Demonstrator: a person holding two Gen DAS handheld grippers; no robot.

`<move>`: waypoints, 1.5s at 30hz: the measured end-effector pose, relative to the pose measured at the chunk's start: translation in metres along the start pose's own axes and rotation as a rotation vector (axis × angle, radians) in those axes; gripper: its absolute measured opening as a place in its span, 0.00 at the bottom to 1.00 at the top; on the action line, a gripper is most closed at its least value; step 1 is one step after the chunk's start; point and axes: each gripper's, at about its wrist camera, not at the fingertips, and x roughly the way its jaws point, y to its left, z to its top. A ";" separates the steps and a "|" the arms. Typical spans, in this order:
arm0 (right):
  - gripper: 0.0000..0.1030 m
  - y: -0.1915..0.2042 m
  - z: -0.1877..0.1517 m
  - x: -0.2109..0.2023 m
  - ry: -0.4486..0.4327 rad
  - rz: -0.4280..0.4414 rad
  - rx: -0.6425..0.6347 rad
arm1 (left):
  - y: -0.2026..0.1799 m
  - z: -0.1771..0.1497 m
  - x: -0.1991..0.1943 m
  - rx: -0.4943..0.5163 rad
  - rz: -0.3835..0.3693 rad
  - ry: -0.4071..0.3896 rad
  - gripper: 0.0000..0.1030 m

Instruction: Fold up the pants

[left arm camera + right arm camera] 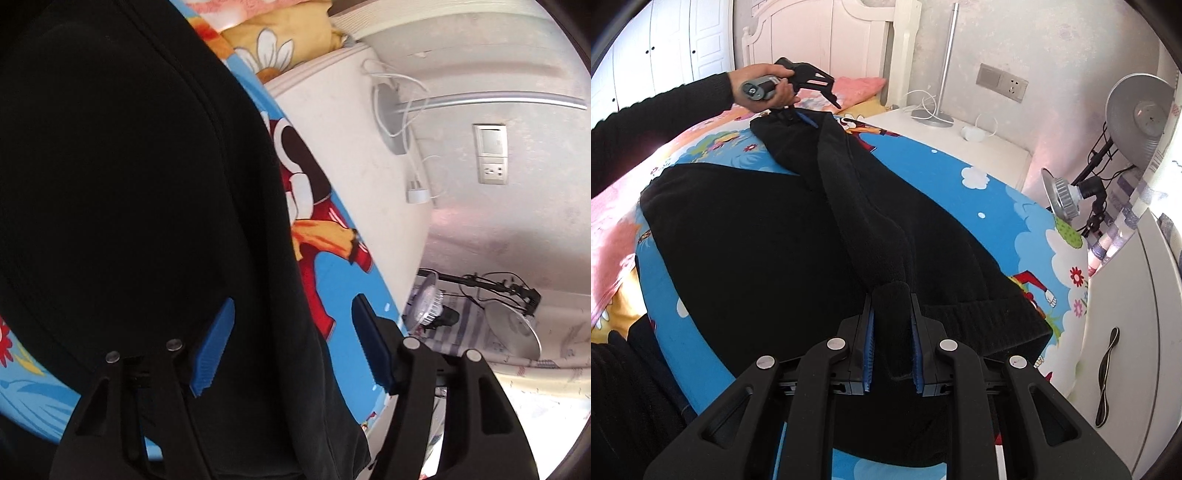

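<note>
Left wrist view: the left gripper (291, 347) is hovering over the black pants (122, 192) with its jaws spread wide, and black cloth is running down between the blue pads (216, 347) without being squeezed. The pants are lying on a bed sheet (343, 295) printed with bright cartoon figures on blue. Beyond the bed edge, a white nightstand (343, 147) is carrying a charger plug (417, 192) and looped cable; a wall socket (491, 171) is showing no lettering I can read.

Right wrist view: the right gripper (892, 350) is pinching a bunched fold of the pants (757, 240), jaws pressed in on the thick cloth. The garment is stretching across the sheet (997, 206) to the far side, where the left gripper (803, 101) is sitting at the other end, in the person's hand (764, 86). A round studio lamp (1141, 122) is standing off to the right. No readable writing anywhere.
</note>
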 end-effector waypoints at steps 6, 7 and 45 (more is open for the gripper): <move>0.19 -0.006 -0.003 -0.003 0.004 -0.012 -0.010 | 0.004 0.003 -0.003 0.042 0.041 -0.020 0.11; 0.19 -0.010 -0.004 -0.004 0.014 -0.034 -0.006 | 0.007 -0.010 -0.024 0.039 -0.003 -0.054 0.09; 0.80 -0.075 -0.149 -0.003 -0.022 0.300 1.338 | 0.225 -0.269 -0.143 0.011 -0.140 -0.343 0.45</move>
